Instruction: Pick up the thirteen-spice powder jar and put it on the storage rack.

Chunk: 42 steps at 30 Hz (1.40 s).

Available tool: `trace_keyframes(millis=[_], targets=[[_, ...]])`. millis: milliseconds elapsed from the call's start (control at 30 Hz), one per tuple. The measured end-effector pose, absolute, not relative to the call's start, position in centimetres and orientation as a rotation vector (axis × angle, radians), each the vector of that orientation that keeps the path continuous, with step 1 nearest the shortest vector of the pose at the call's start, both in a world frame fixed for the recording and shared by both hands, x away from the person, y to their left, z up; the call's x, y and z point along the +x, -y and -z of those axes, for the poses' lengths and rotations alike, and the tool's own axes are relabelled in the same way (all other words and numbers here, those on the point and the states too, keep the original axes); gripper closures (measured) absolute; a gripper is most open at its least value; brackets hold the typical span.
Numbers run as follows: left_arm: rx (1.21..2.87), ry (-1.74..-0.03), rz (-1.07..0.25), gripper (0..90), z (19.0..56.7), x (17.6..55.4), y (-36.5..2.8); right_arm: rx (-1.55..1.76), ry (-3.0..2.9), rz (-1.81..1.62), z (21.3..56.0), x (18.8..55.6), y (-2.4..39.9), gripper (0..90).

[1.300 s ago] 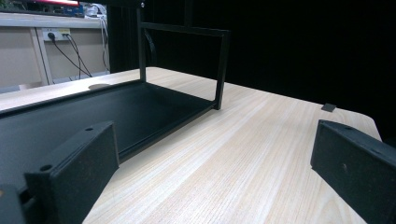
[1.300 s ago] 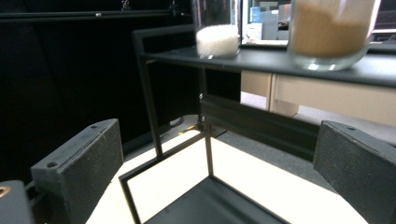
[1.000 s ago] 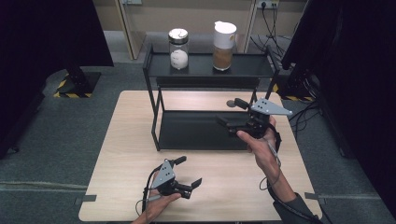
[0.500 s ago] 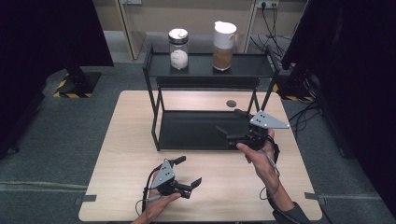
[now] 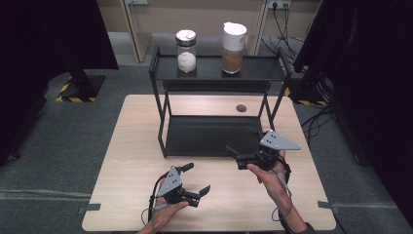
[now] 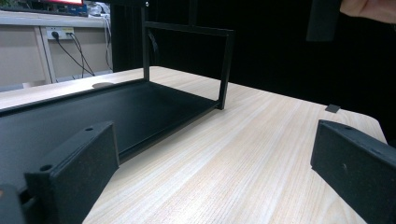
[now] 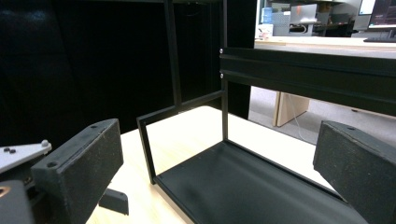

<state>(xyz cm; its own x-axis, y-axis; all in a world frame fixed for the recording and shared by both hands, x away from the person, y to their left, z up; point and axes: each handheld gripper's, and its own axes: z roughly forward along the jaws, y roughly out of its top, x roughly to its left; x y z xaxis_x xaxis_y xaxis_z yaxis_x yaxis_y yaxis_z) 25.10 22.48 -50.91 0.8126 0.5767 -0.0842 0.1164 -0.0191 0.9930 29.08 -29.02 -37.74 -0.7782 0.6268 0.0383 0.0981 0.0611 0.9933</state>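
A: Start at the tongs. How do they stand?

B: Both are spread wide and hold nothing. The left gripper [image 5: 195,183] sits low over the table [image 5: 126,161], near its front edge. The right gripper [image 5: 242,146] has its jaws at the front right corner of the rack [image 5: 214,84].

A: What has changed?

B: A second ago the right gripper was higher and farther in, over the rack's lower tray [image 5: 204,134]. It has since drawn back toward the person and dropped. The left has not moved.

A: And what does that mean?

B: I'd say the right arm is pulling out after a placement or settling between steps. No grasp is under way.

A: Where are the jars?

B: Well beyond both grippers, on the rack's top shelf: a glass jar [image 5: 186,50] with white contents and, to its right, a white-lidded jar [image 5: 233,41] with brown contents, standing apart.

A: The surroundings?

B: Pale wood tabletop with a round cable hole [image 5: 241,108] behind the right gripper. Grey floor beyond, dark curtains on both sides, cables at the far right.
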Motion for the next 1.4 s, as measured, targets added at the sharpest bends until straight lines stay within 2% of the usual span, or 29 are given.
trace_keyframes(millis=[1400], targets=[[1.553,-0.58,-0.414,0.5,50.9,25.1,-22.8,0.791,-1.945,-1.73,45.8,26.1,30.9,1.8]])
